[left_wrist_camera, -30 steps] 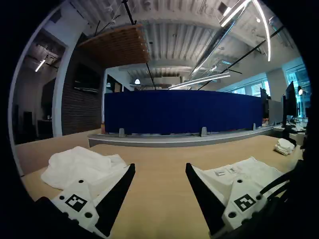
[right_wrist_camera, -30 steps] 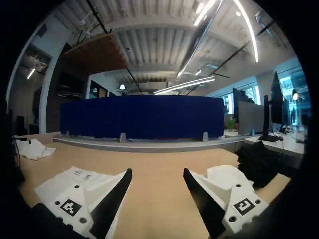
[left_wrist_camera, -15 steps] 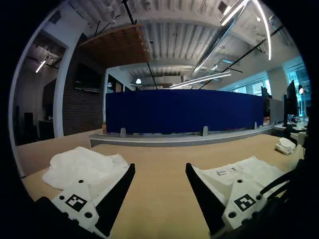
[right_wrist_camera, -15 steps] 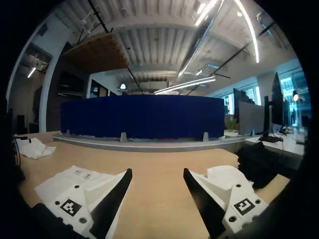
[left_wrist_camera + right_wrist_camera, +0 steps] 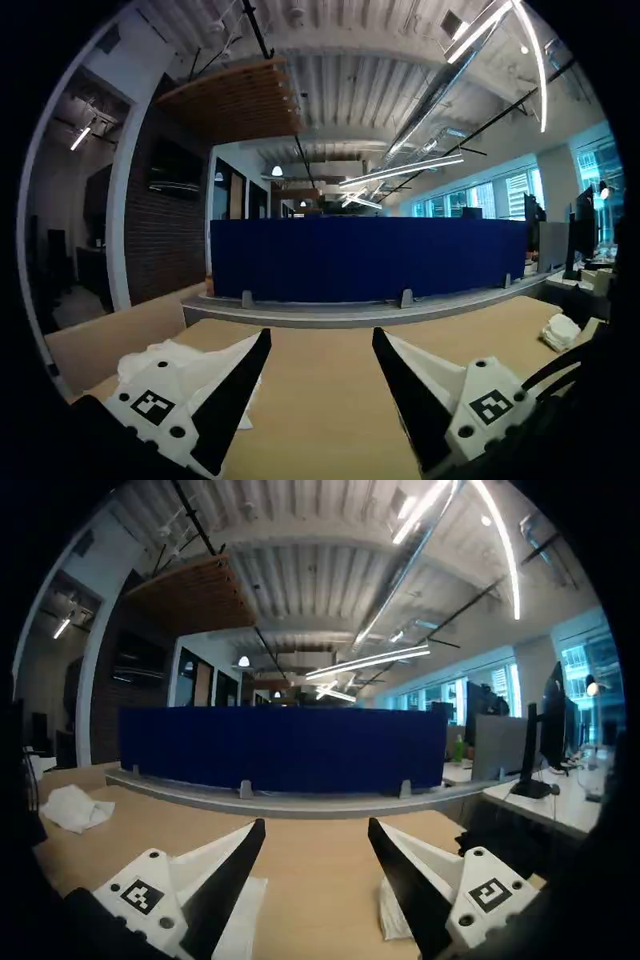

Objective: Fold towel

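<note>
Wooden desk [image 5: 320, 416] backed by a blue partition [image 5: 360, 260], crumpled white towel [image 5: 172, 356] seen near the spread left gripper [image 5: 320, 331], right gripper [image 5: 316, 822] likewise spread wide.

Claw [image 5: 314, 822] agape, towel [image 5: 250, 902] beneath, wooden table [image 5: 320, 896]

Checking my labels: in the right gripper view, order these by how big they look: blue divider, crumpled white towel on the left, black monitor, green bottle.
Blue divider, by far the largest.
Crumpled white towel and black monitor: about alike, so unranked.
Green bottle, smallest.
</note>
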Tool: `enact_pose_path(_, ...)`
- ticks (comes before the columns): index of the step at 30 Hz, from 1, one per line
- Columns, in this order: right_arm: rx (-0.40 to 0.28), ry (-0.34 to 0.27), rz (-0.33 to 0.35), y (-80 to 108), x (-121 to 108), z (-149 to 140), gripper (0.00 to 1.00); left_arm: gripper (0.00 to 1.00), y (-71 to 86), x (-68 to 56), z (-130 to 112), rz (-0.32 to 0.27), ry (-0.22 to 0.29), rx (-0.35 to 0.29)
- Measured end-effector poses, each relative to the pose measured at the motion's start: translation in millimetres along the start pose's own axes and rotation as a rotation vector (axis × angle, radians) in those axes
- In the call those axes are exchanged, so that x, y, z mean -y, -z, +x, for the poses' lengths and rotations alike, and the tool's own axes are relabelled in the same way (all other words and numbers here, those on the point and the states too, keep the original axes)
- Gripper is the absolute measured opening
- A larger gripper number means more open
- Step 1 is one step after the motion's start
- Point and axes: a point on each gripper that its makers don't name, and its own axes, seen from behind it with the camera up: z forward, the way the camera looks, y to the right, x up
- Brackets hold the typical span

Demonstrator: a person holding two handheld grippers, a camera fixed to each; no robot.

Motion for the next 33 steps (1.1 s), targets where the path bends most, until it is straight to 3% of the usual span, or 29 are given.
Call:
enact_pose_path(6, -0.004, -0.007, -0.009, 3.3, -4, 55, 1.0, 0.94, 2.9, -2.4, 50, -0.002, 0.012, 0.007)
enact_pose_path(14, 0.012, -0.027, -0.015, 3.0, -8, 80, 1.0, 0.94, -1.4, -1.3, 73, -0.007, 0.016, 0.041)
enact_pose_path(18, 0.03, -0.018, -0.002, -1.2, -6, 84, 1.0, 0.94, -3.7, -7.9, 76, -0.035, 0.01, 0.061)
enact_pose_path(23, 0.083, 0.035, 0.085, -4.3, 13, 81, 1.0, 0.94, -4.4, -32.1, 76, -0.142, -0.018, 0.113)
enact_pose_path(33, 0.302, 0.132, 0.397, 8.4, 69, 50, 1.0, 0.94, 6.7, -85.0, 60, -0.405, -0.075, 0.26)
